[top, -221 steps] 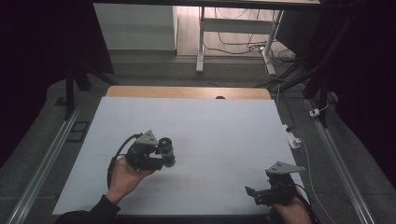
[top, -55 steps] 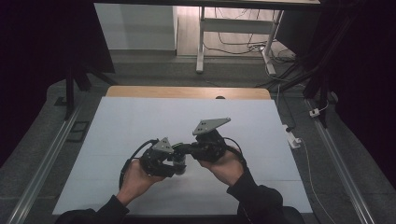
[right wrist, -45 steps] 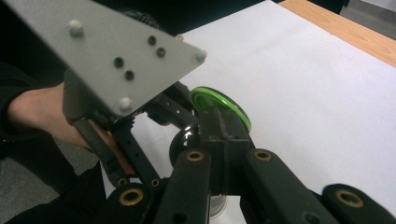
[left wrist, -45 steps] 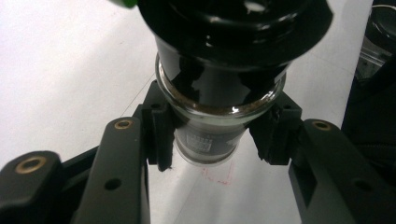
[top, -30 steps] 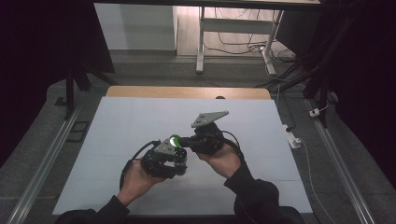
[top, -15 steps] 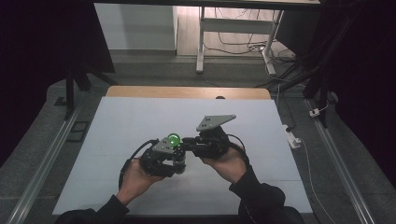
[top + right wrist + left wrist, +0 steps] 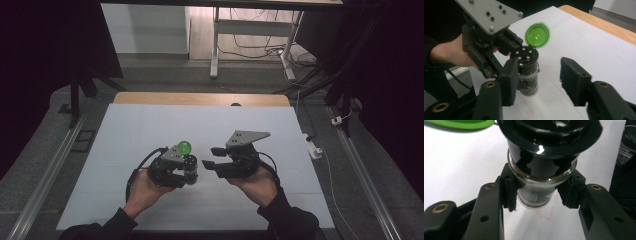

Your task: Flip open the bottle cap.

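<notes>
At centre-left of the high view, the left gripper is clamped around a small glass spice jar standing on the white table, its green flip lid open above a black shaker top. Just right, the right gripper holds nothing; its jaws have just been opening. Since a second ago that gripper has drawn back from the jar, and the lid, then half raised, stands fully open; both hands rest low near the table's near edge.
</notes>
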A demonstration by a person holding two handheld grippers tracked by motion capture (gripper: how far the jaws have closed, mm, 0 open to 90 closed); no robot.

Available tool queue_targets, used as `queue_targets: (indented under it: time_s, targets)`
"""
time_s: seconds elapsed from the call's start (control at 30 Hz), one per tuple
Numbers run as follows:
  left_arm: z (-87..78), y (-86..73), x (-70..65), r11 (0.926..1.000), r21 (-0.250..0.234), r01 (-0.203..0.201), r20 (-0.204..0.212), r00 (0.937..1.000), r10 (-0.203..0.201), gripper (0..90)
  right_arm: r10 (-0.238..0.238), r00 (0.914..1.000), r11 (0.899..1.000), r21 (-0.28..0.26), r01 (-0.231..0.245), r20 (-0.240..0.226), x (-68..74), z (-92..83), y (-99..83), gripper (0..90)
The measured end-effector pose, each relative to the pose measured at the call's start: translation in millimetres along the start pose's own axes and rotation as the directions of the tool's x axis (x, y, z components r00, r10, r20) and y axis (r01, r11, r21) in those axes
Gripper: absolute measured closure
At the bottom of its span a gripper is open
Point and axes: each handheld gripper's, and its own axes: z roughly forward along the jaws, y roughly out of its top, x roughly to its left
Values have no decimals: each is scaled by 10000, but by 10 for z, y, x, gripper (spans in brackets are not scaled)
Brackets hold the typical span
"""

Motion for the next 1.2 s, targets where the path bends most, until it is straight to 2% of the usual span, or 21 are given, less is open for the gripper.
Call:
queue_targets:
  time_s: [0.4, 0.6, 0.73, 0.87, 1.07, 1.2]
  targets:
    - [-43, 17, 19, 9999, -122, 9, -98, 10000, -10, 536, -4, 9972, 9998, 205, -11, 751, -11, -211, -266, 222]
    - [-65, 26, 35, 9999, -166, 22, -64, 10000, -23, 536, 299, 9916, 9982, 482, -362, 1256, -55, -304, -481, 133]
    - [-74, 28, 35, 9998, -198, 48, -82, 10000, -49, 536, 625, 9872, 9964, 477, -701, 1465, -107, -386, -660, 103]
    - [-78, 32, 38, 9997, -237, 69, -68, 10000, -71, 536, 917, 9788, 9950, 216, -972, 1833, -162, -494, -860, 73]
    - [-89, 37, 55, 9996, -258, 106, -100, 9999, -108, 536, 1628, 9583, 9857, 40, -1684, 2349, -266, -654, -1134, 27]
    - [-100, 37, 63, 9995, -280, 137, -113, 9998, -140, 536, 1858, 9449, 9807, 81, -1951, 2696, -313, -742, -1283, 9]
